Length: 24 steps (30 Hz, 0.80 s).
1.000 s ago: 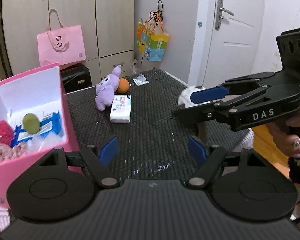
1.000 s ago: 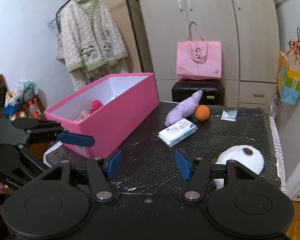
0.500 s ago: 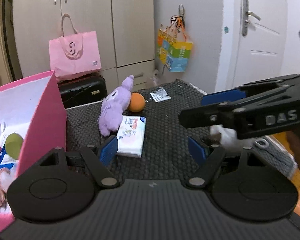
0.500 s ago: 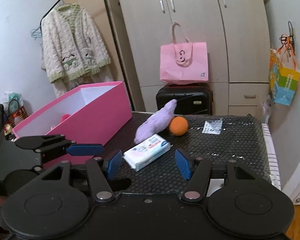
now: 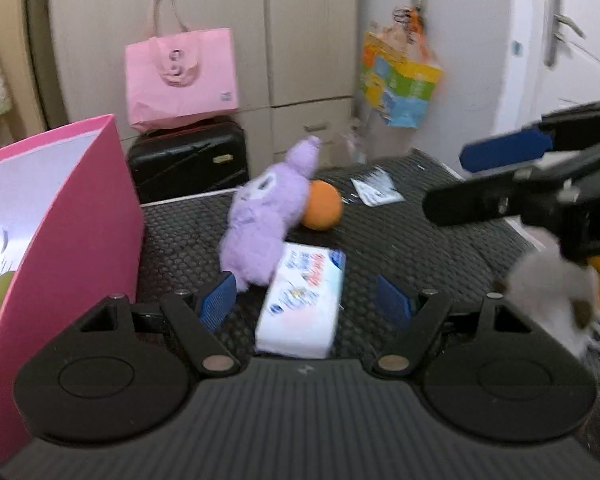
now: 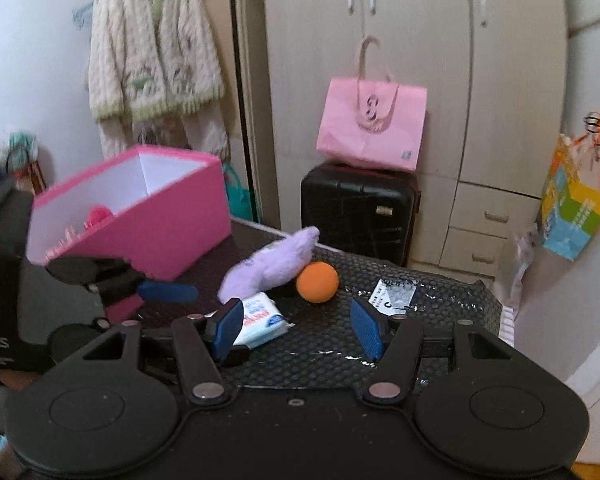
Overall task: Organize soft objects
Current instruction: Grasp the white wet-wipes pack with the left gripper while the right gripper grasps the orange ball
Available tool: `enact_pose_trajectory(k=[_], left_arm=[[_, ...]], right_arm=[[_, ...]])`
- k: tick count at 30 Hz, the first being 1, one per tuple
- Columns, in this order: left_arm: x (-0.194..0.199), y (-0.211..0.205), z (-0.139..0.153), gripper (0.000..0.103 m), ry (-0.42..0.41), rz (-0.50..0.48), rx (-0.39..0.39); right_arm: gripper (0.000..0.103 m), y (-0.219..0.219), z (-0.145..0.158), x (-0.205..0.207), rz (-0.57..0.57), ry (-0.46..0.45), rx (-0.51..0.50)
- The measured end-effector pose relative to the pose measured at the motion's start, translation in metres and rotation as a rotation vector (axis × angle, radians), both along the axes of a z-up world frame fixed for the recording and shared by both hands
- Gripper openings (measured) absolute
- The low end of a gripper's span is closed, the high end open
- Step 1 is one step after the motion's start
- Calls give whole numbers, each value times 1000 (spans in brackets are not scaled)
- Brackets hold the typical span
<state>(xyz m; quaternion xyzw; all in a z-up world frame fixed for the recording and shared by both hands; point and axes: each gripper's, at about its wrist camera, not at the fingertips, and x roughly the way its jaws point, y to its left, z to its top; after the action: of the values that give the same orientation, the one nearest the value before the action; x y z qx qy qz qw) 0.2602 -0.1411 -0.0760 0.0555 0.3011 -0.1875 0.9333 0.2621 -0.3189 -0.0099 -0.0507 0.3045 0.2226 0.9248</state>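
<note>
Between hand-held gripper (image 5: 306,299) pads: tissue pk (image 5: 302,303)

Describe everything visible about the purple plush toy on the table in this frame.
The purple plush toy is a fuzzy lilac animal with long ears and a pale face with dark markings. It lies tilted on the black mesh table, ears pointing toward the wardrobe. The orange ball touches it near the head, and its lower end meets the tissue pack. The pink box stands apart from it. Neither gripper touches it.

Beige wardrobe doors (image 6: 416,80) line the back wall, a black suitcase (image 6: 358,210) standing before them. A white door (image 5: 572,40) is at the right, and a knitted cardigan (image 6: 152,52) hangs on the left.
</note>
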Motion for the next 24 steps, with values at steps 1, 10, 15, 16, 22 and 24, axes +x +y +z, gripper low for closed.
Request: enact_pose_trajectory(k=[1,10,15,16,22,24], left_arm=[[2,0,-2,76,9,21,-14],[11,-1,-18,64,50,14,-44],[12,-5,-25,48,51,20,-10],[12,-5,-25,48,45,20,-3],[15,-6,-26,50,40,37,-21],[14,-7,-27,51,35,45,-26]], right_arm=[[65,1,-2,7,12,16,-9],[65,9,-18,70,113,161,-68],[65,17,-34,95,134,212,-94],[65,19,-37,99,135,216,-100],[65,32,-48,115,157,200,-169],[65,35,-49,118,167,190,-182]])
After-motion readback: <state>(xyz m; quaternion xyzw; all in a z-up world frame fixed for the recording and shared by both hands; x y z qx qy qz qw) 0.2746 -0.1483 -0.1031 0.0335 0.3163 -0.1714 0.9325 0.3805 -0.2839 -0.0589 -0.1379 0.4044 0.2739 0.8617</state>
